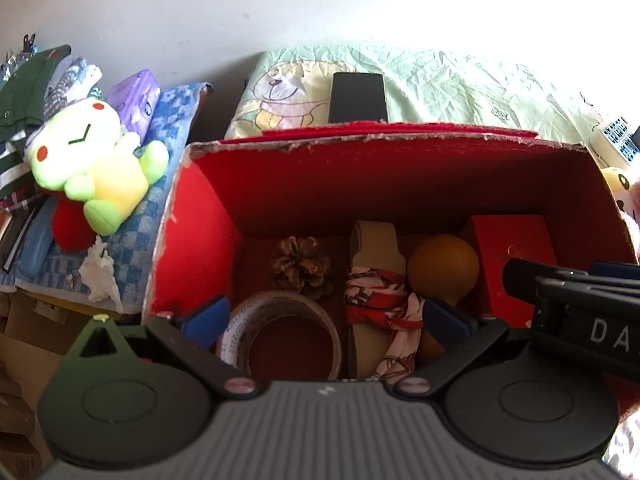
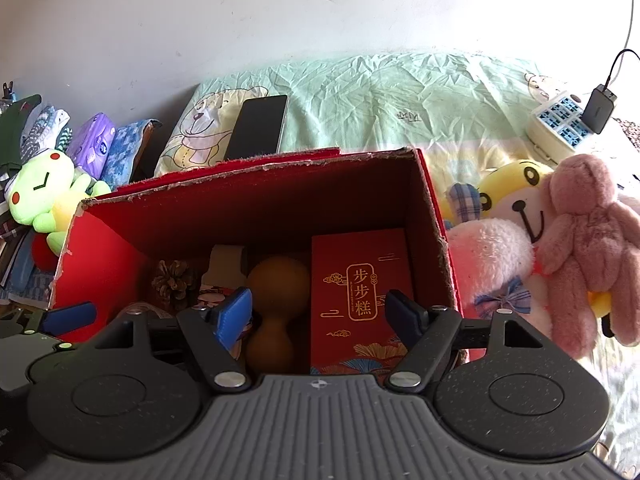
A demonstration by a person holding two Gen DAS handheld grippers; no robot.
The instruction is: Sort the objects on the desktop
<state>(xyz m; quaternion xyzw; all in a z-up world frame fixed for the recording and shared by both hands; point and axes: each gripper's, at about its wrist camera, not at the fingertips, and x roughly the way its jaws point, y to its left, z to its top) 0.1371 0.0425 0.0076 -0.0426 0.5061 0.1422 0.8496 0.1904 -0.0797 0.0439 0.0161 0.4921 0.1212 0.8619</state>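
Observation:
An open red cardboard box (image 1: 280,184) (image 2: 224,208) sits on the bed. Inside lie a pine cone (image 1: 302,266) (image 2: 176,282), a roll of clear tape (image 1: 280,332), a beige sandal with a red-and-white strap (image 1: 378,300), a brown gourd (image 1: 443,266) (image 2: 276,304) and a small red gift box with gold writing (image 1: 514,260) (image 2: 360,296). My left gripper (image 1: 326,318) is open and empty above the tape and sandal. My right gripper (image 2: 320,312) is open and empty above the gourd and gift box; its body shows in the left wrist view (image 1: 580,304).
A black phone (image 2: 258,126) (image 1: 357,98) lies on the green bedsheet (image 2: 400,92) behind the box. A green plush (image 1: 90,164) (image 2: 48,196) sits on piled items to the left. Pink and yellow plush toys (image 2: 560,236) lie right of the box; a power strip (image 2: 560,124) is far right.

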